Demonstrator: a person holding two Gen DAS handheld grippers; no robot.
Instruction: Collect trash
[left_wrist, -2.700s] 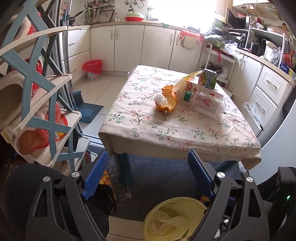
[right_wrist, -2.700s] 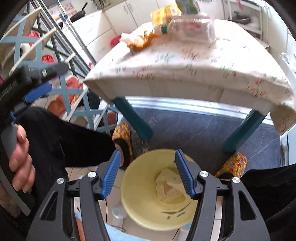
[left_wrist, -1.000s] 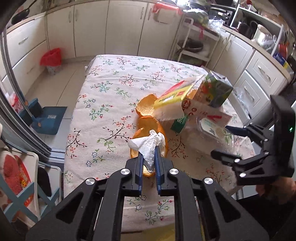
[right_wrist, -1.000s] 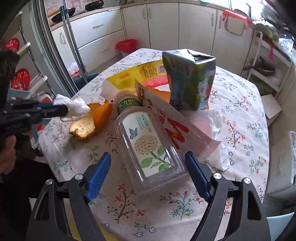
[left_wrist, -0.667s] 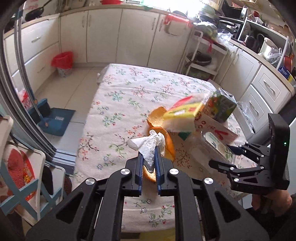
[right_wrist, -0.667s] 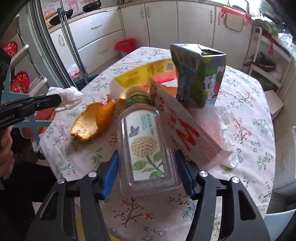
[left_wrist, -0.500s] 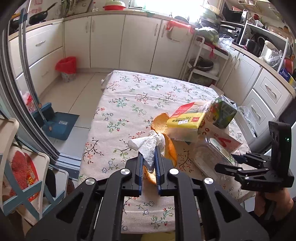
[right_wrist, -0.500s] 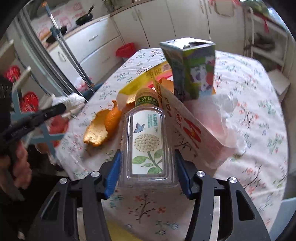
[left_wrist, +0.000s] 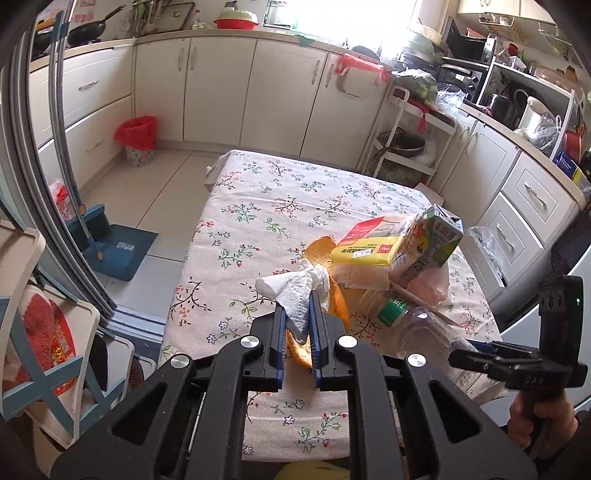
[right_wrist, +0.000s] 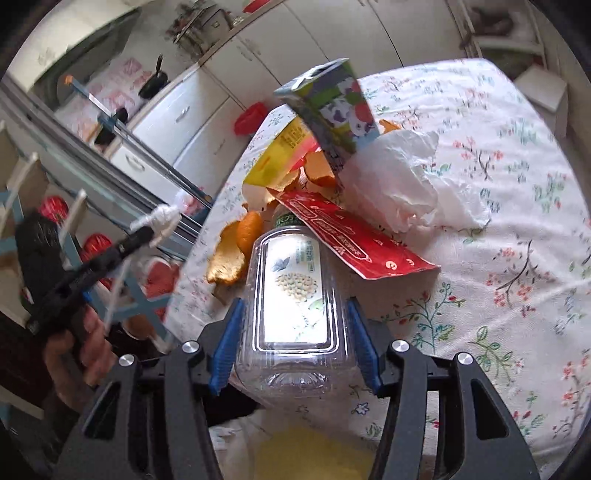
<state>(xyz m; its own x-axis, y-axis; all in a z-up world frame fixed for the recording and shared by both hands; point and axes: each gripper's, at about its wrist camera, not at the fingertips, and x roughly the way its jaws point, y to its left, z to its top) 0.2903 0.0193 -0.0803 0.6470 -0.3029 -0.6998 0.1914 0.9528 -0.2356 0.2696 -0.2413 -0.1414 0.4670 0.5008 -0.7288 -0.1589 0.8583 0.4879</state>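
Note:
My left gripper (left_wrist: 297, 325) is shut on a crumpled white tissue (left_wrist: 291, 291) and holds it above the near edge of the floral table (left_wrist: 258, 206). It also shows in the right wrist view (right_wrist: 162, 218). My right gripper (right_wrist: 295, 325) is shut on a clear plastic bottle (right_wrist: 291, 295) with a green cap, lifted off the table; the bottle also shows in the left wrist view (left_wrist: 413, 325). Orange peels (right_wrist: 231, 254), a yellow packet (left_wrist: 364, 251), a red wrapper (right_wrist: 354, 236), a juice carton (right_wrist: 332, 107) and a white plastic bag (right_wrist: 402, 188) lie on the table.
A yellow bin (right_wrist: 314, 458) sits below the table's near edge. A rack (left_wrist: 40, 332) with red bowls stands at the left. A dustpan (left_wrist: 118, 251) and a red-lined waste basket (left_wrist: 138, 140) are on the floor. Cabinets (left_wrist: 280, 96) line the far walls.
Both grippers came up from the yellow bin to the table. The left closed on the tissue and lifted it back. The right closed on the bottle and raised it, tilting.

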